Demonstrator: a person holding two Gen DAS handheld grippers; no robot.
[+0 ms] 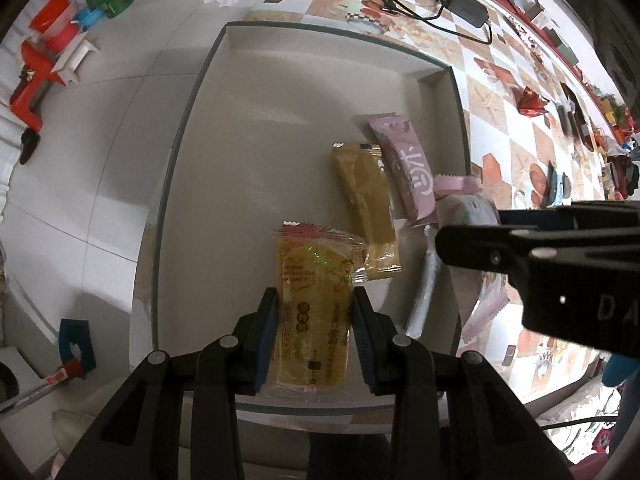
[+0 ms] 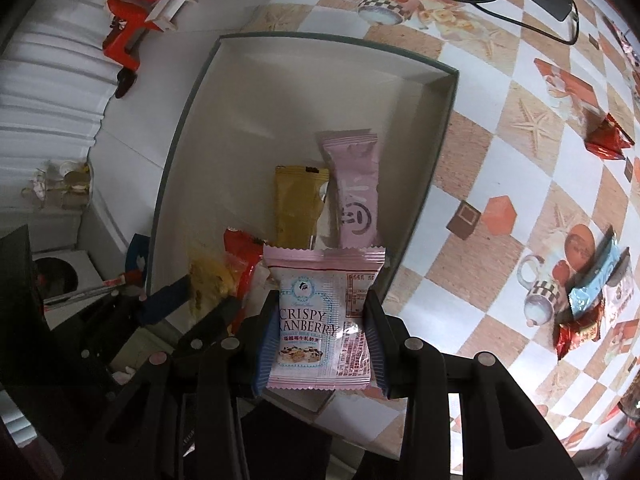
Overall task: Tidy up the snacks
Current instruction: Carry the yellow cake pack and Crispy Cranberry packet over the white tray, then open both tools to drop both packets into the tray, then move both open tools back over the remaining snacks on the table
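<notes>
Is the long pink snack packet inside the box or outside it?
Inside. The long pink packet lies flat on the box floor, beside the mustard-yellow packet.

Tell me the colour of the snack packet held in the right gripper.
Pink, with a pale blue label: snack packet, clearest in the right wrist view.

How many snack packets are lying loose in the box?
2: a mustard packet and a pink packet, side by side at the box's right. The grippers may hide others.
</notes>
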